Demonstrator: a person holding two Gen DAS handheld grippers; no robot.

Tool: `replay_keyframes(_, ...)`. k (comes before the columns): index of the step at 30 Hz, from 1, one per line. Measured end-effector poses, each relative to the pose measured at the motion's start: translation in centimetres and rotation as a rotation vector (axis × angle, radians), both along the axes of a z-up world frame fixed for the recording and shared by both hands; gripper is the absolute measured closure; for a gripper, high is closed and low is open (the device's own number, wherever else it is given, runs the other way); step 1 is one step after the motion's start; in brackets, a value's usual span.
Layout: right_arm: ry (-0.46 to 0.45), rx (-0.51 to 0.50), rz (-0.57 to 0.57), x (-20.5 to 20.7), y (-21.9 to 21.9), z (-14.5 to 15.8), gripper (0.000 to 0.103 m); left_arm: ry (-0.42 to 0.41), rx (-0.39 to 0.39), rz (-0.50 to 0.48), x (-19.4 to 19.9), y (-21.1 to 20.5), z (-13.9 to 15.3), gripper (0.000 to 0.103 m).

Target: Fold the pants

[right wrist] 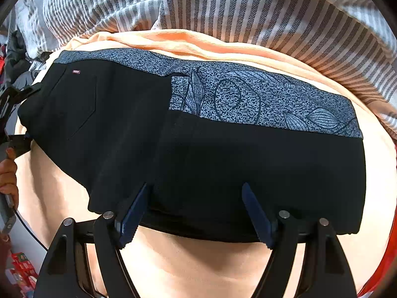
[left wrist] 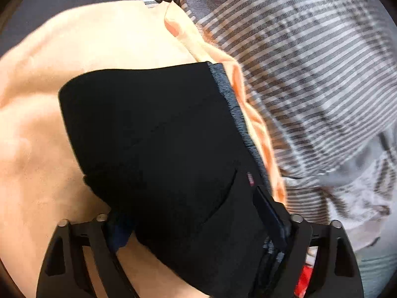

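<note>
The black pants [right wrist: 198, 154] lie folded on the peach blanket [right wrist: 186, 268] – my right gripper [right wrist: 196, 213] is released above them, left gripper [left wrist: 198, 226] straddles the waistband, unclenched – I should pinch both layers evenly

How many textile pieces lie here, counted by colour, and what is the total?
Black with a blue-grey patterned band: 1, the pants
Peach orange: 1, the sheet under the pants
Grey and white striped: 1, the blanket behind them
Total: 3
</note>
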State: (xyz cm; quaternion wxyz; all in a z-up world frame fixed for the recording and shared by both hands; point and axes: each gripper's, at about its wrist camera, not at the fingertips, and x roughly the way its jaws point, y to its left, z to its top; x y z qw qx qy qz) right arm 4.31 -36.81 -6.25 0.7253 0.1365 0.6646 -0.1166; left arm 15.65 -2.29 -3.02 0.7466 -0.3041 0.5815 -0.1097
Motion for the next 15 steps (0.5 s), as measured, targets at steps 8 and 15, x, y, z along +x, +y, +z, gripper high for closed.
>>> replay_keyframes(8,-0.067,0.032,0.014,2.3,0.0,4.7,0.031,-0.128,0.384,-0.187,-1.0,-4.1,4.0,0.079)
replay_keyframes(15,-0.113,0.285,0.053,11.1,0.8,9.4,0.023,-0.315,0.599,-0.377,-3.3,-9.0,7.5,0.079)
